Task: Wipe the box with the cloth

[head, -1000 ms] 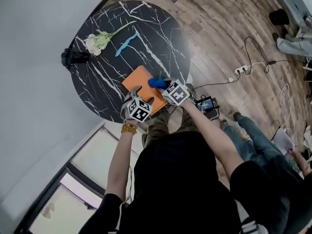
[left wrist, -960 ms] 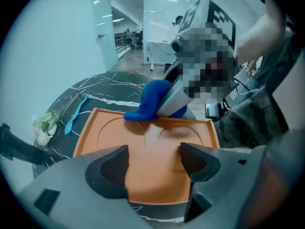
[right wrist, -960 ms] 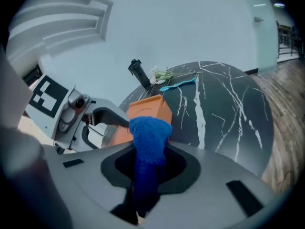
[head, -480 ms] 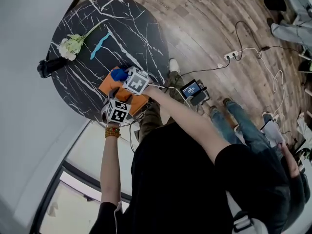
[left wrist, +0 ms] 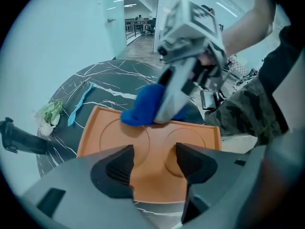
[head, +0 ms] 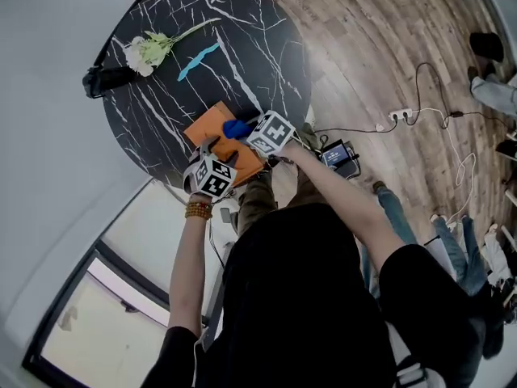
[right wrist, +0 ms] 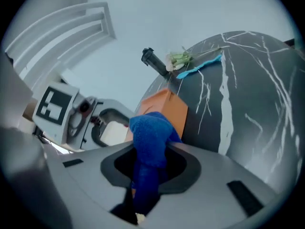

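the orange box [head: 208, 130] lies flat at the near edge of the round black marble table [head: 242, 23], where it lay a second ago. the blue cloth [head: 237, 128] rests on the box's far right edge. half a second ago it sat up at the far corner, so it has slid back along that edge. your right gripper [head: 245, 131] is clamped on the cloth, which bunches out between its jaws and touches the box top. your left gripper [head: 212, 153] hangs over the box's near part, as before. its jaws stand apart and have just been closing a little. the box top shows in the gap, but the pads press on nothing. farther off, a white flower [head: 145, 51], a light blue strip [head: 198, 61] and a black object [head: 105, 78] lie near the table's far rim.
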The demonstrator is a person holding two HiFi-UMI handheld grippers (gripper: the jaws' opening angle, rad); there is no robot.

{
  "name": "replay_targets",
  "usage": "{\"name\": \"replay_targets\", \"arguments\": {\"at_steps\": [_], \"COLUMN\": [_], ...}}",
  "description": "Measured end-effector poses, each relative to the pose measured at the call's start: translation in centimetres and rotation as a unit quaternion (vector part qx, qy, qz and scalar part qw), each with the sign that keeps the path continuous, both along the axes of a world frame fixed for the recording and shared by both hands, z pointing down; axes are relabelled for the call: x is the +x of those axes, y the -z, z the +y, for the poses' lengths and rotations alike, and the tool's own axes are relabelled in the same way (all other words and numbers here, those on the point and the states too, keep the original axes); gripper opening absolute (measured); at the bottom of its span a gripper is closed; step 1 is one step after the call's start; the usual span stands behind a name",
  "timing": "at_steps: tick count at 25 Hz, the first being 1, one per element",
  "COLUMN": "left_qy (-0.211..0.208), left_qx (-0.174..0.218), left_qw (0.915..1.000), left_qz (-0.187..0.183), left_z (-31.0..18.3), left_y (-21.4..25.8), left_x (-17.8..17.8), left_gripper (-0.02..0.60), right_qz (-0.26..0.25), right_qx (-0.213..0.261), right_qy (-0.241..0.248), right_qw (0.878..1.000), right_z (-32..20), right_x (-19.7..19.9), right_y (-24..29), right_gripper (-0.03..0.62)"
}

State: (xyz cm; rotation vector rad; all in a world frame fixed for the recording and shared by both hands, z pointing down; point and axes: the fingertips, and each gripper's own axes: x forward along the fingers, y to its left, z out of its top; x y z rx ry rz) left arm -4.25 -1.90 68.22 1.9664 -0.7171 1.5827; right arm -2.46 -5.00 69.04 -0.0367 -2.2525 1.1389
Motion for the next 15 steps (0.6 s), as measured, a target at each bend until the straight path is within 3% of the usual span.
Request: {"name": "replay_targets", "arguments": {"at_steps": [5,10,12,13,14,15], "left_qy": [0.001,0.019,0.091,0.154,0.230,0.311], "left_qx": [0.006,0.015,0.033,0.049,0.064,0.070], "left_qw": [1.0000,0.9997,0.9953,0.9868,0.9709,0.9471], "left_qz": [0.006,0.008,0.005,0.010,0.022,0.038], "left_z": [0.0,-0.3,0.2,0.7,1.6,3.1], "left_y": [-0.1,0.0,0.7,1.3,2.0,2.5], "left_x": [0.1,0.1,-1.0,-2.0,-3.3,-4.6], "left_gripper": [0.285,0.282,0.288,0.289,0.290,0.290], "right_qz": [-0.019,-0.007,0.004,0.010,0.017,0.025], "right_qx": [0.013,0.007,0.004,-0.006,-0.019,-0.032], "right_qy": [0.008,-0.018,0.003,0.022,0.043,0.063], "right_qw": [1.000,1.000,1.000,1.000,0.999,0.997], "right_z": [-7.5,-6.7,-2.3,0.5,3.1,5.5], "right_x": [-4.9,-4.2,-2.1,-0.9,0.4,1.5], "right_y": [0.7,0.8,0.6,0.5,0.4,0.4], "right_gripper": [0.087,0.086,0.084,0.084,0.084,0.084]}}
